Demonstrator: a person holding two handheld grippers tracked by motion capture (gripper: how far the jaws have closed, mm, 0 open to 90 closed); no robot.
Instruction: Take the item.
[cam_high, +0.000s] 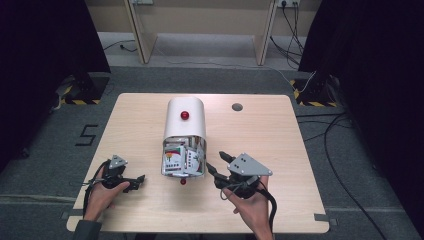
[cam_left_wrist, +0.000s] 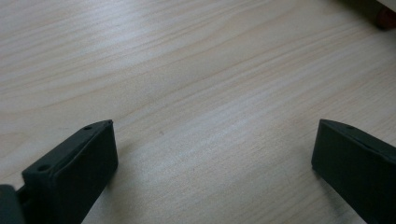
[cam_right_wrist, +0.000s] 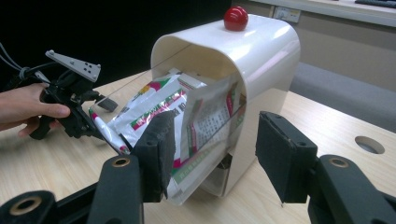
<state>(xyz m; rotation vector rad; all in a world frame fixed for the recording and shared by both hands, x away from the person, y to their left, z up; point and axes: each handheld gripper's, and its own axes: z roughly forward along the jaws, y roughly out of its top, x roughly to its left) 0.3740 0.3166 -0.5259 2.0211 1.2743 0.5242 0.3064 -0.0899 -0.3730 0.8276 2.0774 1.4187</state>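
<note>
A white rounded box (cam_high: 185, 122) with a red knob (cam_high: 184, 115) on top lies in the middle of the wooden table (cam_high: 135, 125). Its clear front faces me and shows several printed packets (cam_high: 182, 157) inside. A second small red knob (cam_high: 183, 181) sits at its near end, low by the table. My right gripper (cam_high: 216, 161) is open just right of that front. In the right gripper view its jaws (cam_right_wrist: 215, 126) stand apart before the clear panel and packets (cam_right_wrist: 187, 116). My left gripper (cam_high: 136, 183) is open over bare wood (cam_left_wrist: 215, 122), left of the box.
A round cable hole (cam_high: 237, 107) lies in the table behind and right of the box. The table's near edge is close under both hands. Cables (cam_high: 335, 150) trail on the floor to the right, and dark curtains stand on both sides.
</note>
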